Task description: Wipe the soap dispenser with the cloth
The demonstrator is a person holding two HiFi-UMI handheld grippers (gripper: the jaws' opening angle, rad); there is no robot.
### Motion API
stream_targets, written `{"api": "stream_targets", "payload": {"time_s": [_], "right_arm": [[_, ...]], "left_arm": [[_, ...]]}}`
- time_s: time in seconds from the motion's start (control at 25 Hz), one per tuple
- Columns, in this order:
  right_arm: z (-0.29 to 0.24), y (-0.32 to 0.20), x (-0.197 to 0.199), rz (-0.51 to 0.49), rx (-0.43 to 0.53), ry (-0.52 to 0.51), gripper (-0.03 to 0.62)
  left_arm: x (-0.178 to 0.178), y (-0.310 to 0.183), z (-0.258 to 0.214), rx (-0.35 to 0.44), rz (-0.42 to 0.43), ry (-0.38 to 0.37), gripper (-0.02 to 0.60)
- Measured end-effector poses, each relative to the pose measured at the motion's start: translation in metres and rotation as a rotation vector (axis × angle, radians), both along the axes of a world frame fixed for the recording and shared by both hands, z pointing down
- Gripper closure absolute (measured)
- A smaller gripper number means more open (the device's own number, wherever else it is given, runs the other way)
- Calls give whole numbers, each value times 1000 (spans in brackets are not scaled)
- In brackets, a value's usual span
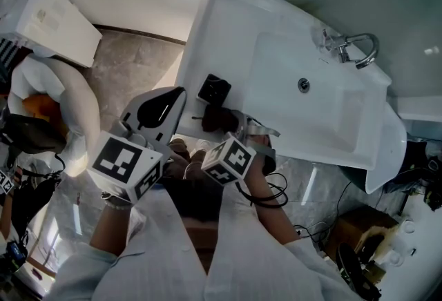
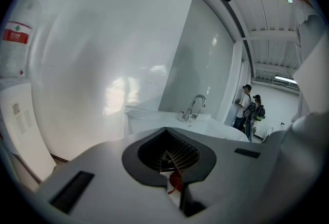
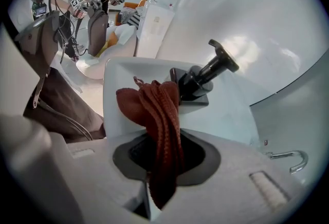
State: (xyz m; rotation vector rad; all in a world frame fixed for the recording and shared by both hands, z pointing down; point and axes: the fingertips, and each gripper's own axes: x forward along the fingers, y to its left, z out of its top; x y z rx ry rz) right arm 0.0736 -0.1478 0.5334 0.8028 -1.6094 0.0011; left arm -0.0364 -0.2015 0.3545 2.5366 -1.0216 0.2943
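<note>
Right gripper (image 3: 165,162) is clamping down on the rust-red cloth (image 3: 154,107); jaws are pinching a folded strip of it, and the rest is bunching up past the tips. Cloth is sitting just near-left of the black soap dispenser (image 3: 199,80), close to its base. I can't tell if it's touching yet. Dispenser is standing upright on the near-left corner of the white sink (image 3: 229,115), pump head pointing up and right in the right gripper view. Faucet (image 3: 288,159) is well apart, at the far right.

Left gripper (image 2: 169,159) is closed, jaws together, gripping nothing I can name. There's a small reddish scrap at the seam, too small to tell. In the head view it's hanging off to the left of the sink, pointing at the wall and not bracing anything.

Judgement: wiping is about to start or is barely under way.

Risks:
- Dispenser is standing near the sink rim with nothing steadying it, so a sideways push from the cloth could be tipping or sliding it off.
- Pressing on the pump head could be squirting soap.
- Only a narrow fold is pinched, so dragging could be pulling the cloth out.
</note>
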Motion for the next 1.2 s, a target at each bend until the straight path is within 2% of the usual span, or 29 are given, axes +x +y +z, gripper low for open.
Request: {"api": "stream_targets", "payload": {"time_s": [0.16, 0.44, 0.64, 0.88, 1.2], "right_arm": [[-5, -4, 12, 34, 14, -5, 510], [-17, -10, 30, 133, 39, -72, 510], [-36, -12, 37, 263, 59, -268, 510], [-85, -23, 41, 406, 185, -576, 510], [-157, -28, 45, 466, 367, -794, 510]], "left_arm": [[4, 1, -2, 2, 8, -1, 577], [11, 5, -7, 15, 20, 0, 577], [16, 7, -12, 28, 31, -1, 577], [25, 7, -22, 49, 52, 0, 577], [39, 12, -34, 80, 105, 8, 577]]}}
